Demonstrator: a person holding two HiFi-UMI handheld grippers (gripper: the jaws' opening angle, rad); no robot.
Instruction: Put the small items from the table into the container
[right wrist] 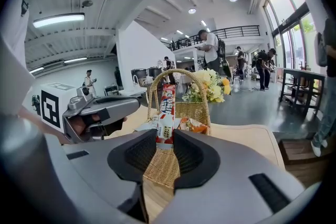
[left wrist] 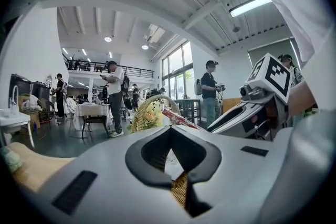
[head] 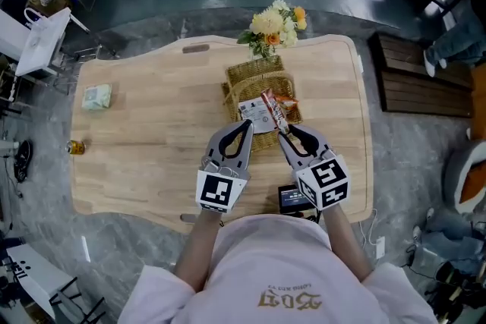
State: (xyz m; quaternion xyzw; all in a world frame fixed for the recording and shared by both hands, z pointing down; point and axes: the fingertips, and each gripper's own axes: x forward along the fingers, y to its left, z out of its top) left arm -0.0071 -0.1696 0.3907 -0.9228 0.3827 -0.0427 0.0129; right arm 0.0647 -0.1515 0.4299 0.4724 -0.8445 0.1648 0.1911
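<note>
— Head view: what's left out?
— Green packet [head: 96, 96] and bottle [head: 74, 147] by the table's [head: 152, 163] left edge. Left gripper [head: 247, 124] is closed, empty.
— And the basket [head: 254, 72]?
— White packet [head: 254, 114] is inside. Right gripper [head: 282, 133] pinches a stick [head: 273, 111] above it. Box [head: 292, 199] waits at the near edge.

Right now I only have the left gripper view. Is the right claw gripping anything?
Observer: Yes. The right claw is shut on a red and white snack stick, held upright by the wicker basket.
Operator: What is left to collect?
Observer: A pale green packet lies far to the left on the table.
Operator: Anything closer?
Observer: A dark box sits at the table's near edge, under the right claw's body.
</note>
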